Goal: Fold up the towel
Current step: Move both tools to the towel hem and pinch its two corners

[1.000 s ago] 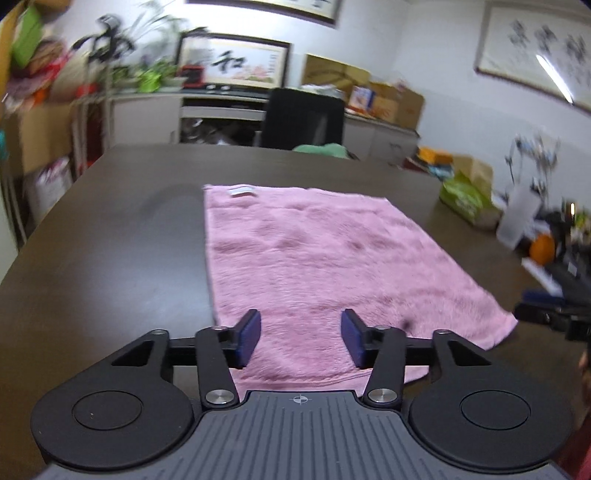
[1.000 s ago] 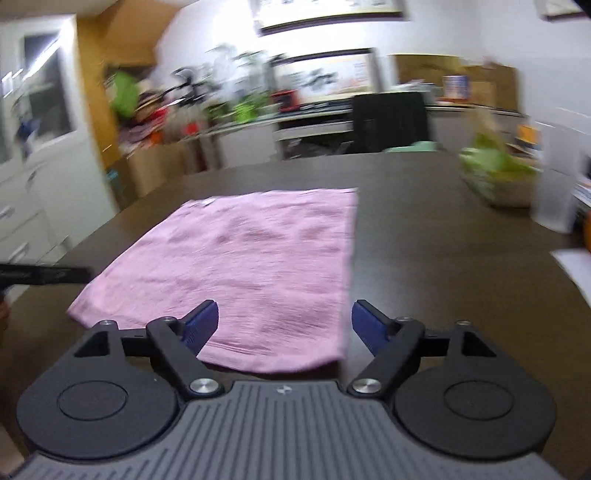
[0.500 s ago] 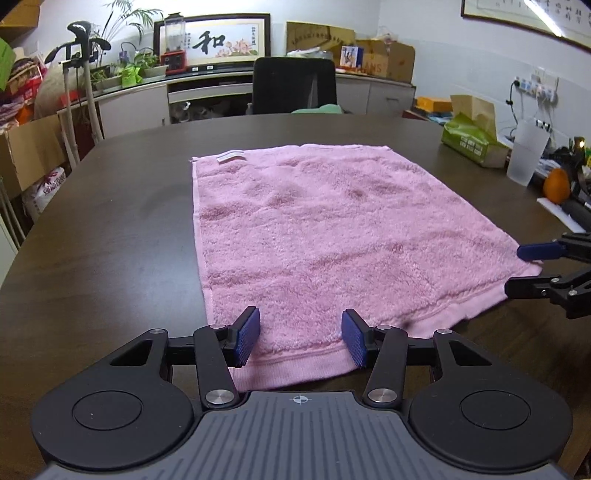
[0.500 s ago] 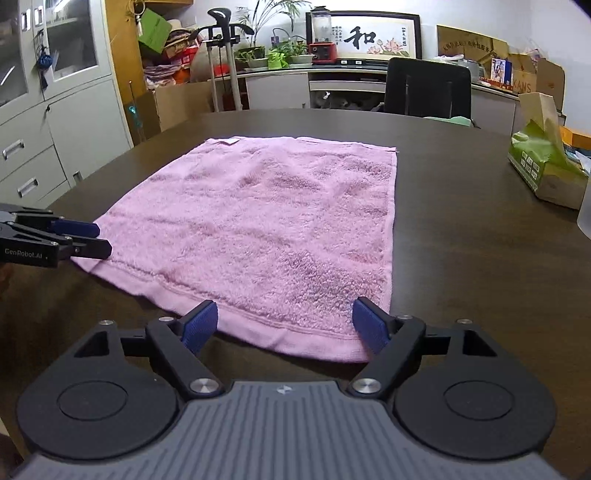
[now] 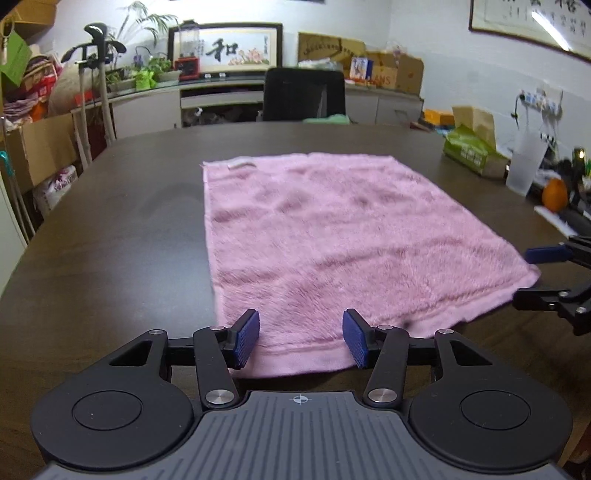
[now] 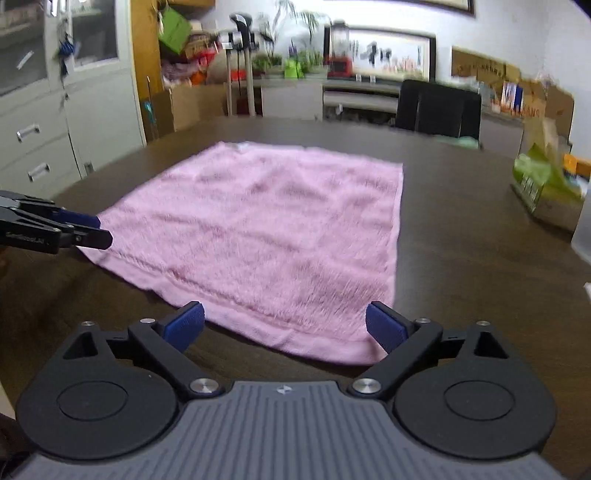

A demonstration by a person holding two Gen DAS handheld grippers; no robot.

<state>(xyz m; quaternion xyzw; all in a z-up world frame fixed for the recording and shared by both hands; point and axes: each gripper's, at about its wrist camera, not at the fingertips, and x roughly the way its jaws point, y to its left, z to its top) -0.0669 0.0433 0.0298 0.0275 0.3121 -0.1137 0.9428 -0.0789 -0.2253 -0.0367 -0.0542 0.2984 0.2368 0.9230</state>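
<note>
- On my far left, through the right wrist camera, I see grey cabinets with drawers (image 6: 33, 147) against the wall, then cardboard boxes (image 6: 184, 107) and a heap of bright bags behind them.
- The left gripper (image 5: 301, 341) sits low over the near left corner of the towel; its jaws are opening, blue pads apart and pressing on nothing, with the near hem of the cloth lying between and below them.
- The worktop (image 5: 110, 240) is a dark brown wooden surface with a rounded edge; its left part shows a dull sheen and carries nothing I can make out.
- The pink towel (image 5: 332, 251) lies spread flat near the middle of the worktop, one layer, with a small white tag (image 5: 242, 162) at its far left corner.
- Beyond the worktop a black chair (image 5: 304, 94) stands at the far side, with a low counter behind it holding potted plants (image 5: 147, 70) and a framed calligraphy picture (image 5: 236, 48).
- The right gripper (image 6: 284, 326) hovers at the near right corner of the towel; its jaws are opening and stand wide, unclenched, with the towel's edge between them but untouched by the pads.
- Farther right on the worktop I see a green tissue box (image 5: 471, 151), a translucent cup (image 5: 524, 166) just beside it and an orange (image 5: 554, 194) near the edge.
- The right wall is white, with a framed ink painting (image 5: 535, 18) up high.
</note>
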